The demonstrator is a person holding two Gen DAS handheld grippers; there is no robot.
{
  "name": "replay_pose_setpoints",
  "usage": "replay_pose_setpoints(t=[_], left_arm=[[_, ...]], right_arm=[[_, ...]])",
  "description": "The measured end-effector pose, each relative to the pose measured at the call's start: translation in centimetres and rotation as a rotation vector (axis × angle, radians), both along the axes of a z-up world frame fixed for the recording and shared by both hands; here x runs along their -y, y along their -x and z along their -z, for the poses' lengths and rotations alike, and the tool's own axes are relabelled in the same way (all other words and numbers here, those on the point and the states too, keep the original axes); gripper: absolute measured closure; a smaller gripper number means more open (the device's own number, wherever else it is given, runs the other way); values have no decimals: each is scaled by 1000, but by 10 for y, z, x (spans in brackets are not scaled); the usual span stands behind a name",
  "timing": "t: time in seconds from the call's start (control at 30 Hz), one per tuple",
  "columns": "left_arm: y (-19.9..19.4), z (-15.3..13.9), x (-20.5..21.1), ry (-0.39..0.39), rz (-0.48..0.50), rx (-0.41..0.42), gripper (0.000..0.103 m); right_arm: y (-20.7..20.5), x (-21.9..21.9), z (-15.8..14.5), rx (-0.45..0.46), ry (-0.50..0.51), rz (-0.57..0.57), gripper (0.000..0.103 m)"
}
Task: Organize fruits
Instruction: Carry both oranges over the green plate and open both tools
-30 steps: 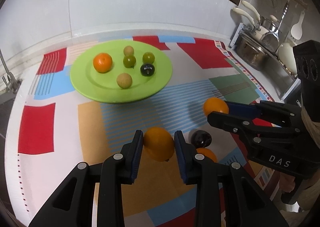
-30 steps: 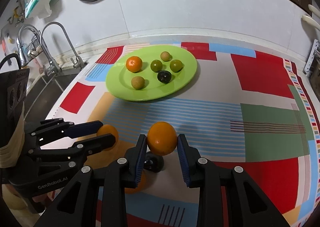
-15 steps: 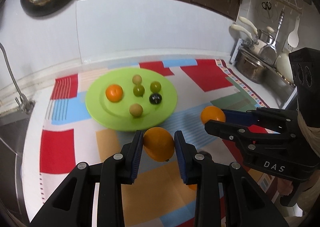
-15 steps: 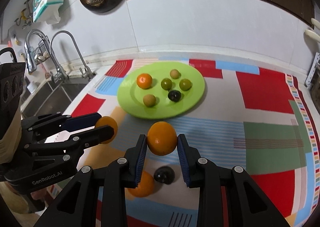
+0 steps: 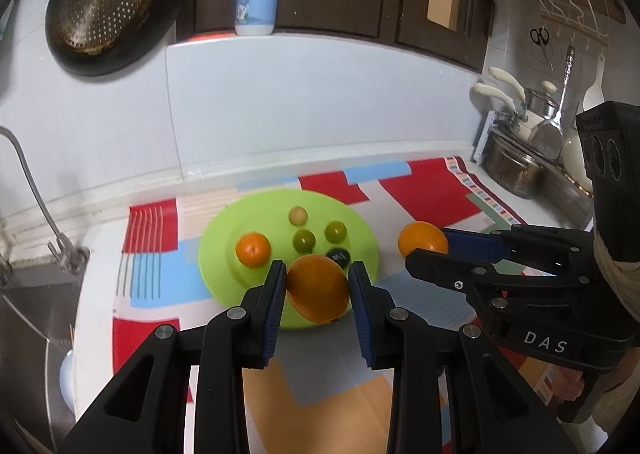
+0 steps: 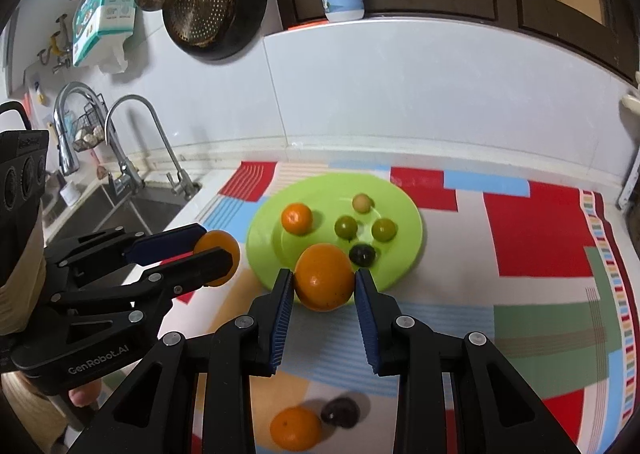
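So both claws are loaded. The left claw is clamped on an orange, blue pads pressed against its two sides, and the right claw is doing the same with its own orange. Neither fruit touches anything but the pads; both hang above the tabletop.

What the next move turns on, I'd say: the green plate lies straight ahead of both claws and below them. From the left wrist view the near rim sits right under the held orange, so that claw looks a touch closer to a drop spot. The right claw's orange overlaps the near edge of the plate in its own view, so it's close too. Oranges are round, so there's no long axis to worry about.

Already on the plate, ahead of the claws: a small mandarin ahead-left, two green fruits, a pale one at the far side, and a dark plum nearest the right claw's orange. That plum is my worry, since a drop could bump it.

Behind and below the right claw, another mandarin and a dark fruit sit on the cloth, so the job looks roughly half done.
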State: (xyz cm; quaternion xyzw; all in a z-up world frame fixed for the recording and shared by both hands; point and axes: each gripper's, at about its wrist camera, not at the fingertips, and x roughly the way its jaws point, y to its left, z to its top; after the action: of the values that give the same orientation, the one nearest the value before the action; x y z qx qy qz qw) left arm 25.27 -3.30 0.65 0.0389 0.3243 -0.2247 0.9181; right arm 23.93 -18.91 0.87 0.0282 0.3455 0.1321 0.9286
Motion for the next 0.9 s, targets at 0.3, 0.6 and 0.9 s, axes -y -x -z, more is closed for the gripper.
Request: replay_pose_setpoints(t=[0.3,0.6,0.9], left_arm=[[-25,-10,-2,-8,-17,37,71],[-64,-11,2,-30,-36,56,71],[-103,2,5,-45,-47,35,71]], right_arm=[[-24,-4,-11,31,13,-2,71],[-59,-3,-14,31,21,0,71],[-99,0,-3,-7,32,10,71]])
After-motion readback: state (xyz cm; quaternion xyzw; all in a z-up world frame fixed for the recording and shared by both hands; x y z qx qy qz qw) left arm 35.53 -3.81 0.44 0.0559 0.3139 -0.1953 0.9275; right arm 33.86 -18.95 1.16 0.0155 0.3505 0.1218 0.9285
